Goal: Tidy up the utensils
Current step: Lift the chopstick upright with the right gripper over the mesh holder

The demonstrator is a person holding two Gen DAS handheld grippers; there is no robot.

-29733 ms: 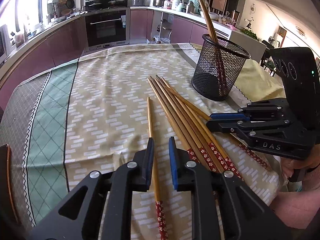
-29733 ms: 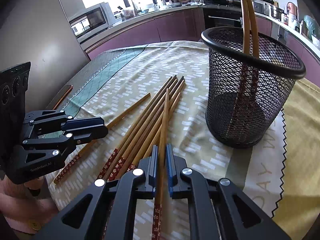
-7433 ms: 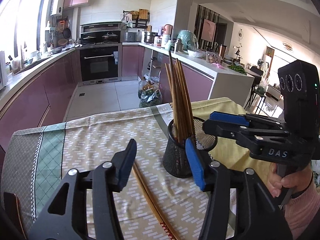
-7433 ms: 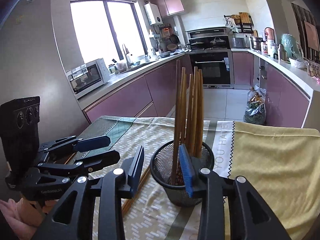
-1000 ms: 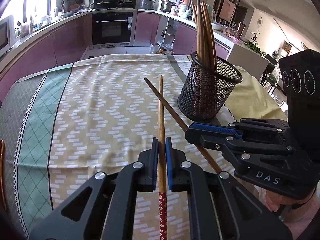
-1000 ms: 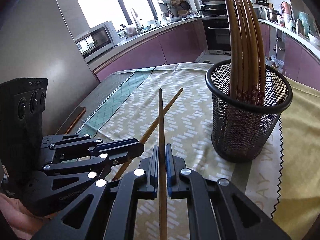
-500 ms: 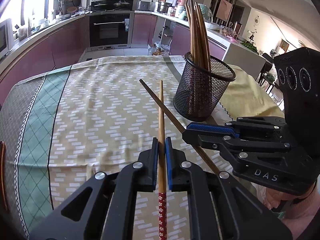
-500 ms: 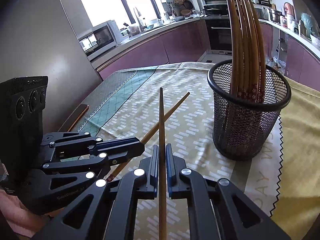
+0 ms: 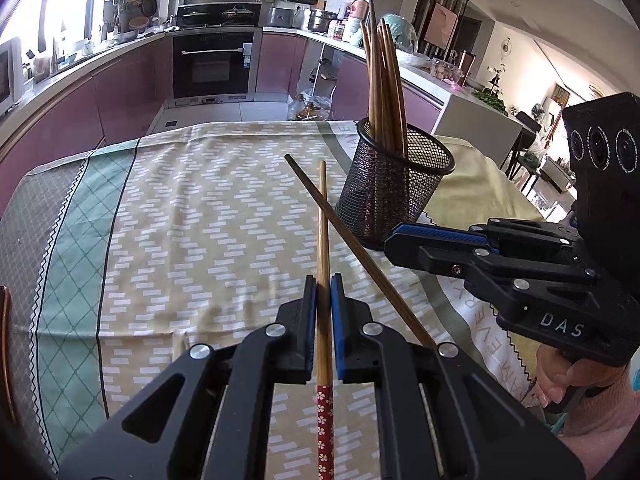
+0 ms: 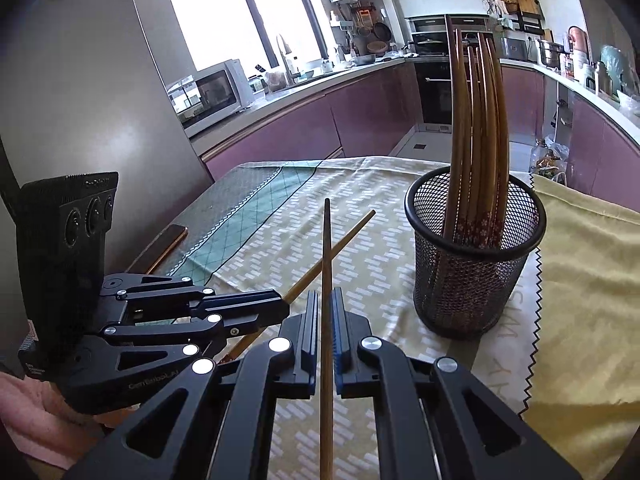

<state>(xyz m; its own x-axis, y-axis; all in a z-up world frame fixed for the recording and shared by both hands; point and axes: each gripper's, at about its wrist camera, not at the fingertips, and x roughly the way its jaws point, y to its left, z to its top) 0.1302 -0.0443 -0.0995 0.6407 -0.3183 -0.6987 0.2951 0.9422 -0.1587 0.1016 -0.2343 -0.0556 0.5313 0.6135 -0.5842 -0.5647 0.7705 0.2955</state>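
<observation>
My left gripper (image 9: 323,282) is shut on a wooden chopstick (image 9: 322,232) with a red flowered end, held above the tablecloth and pointing forward. My right gripper (image 10: 324,298) is shut on a second chopstick (image 10: 327,248). The two sticks cross in the air in both views. In the left wrist view the right gripper (image 9: 400,234) sits to the right, and its chopstick (image 9: 340,224) slants up to the left. In the right wrist view the left gripper (image 10: 280,308) sits at the left. A black mesh cup (image 9: 394,188) holds several upright chopsticks (image 10: 476,128) ahead on the right.
The table carries a beige patterned cloth (image 9: 208,208) with a green band at the left and a yellow cloth (image 10: 592,280) at the right. A dark phone (image 10: 160,246) lies near the table's left edge. Kitchen counters and an oven stand beyond.
Both grippers have risen with their chopsticks. The mesh cup and the table now sit lower and farther off in both views. The sticks still cross.
</observation>
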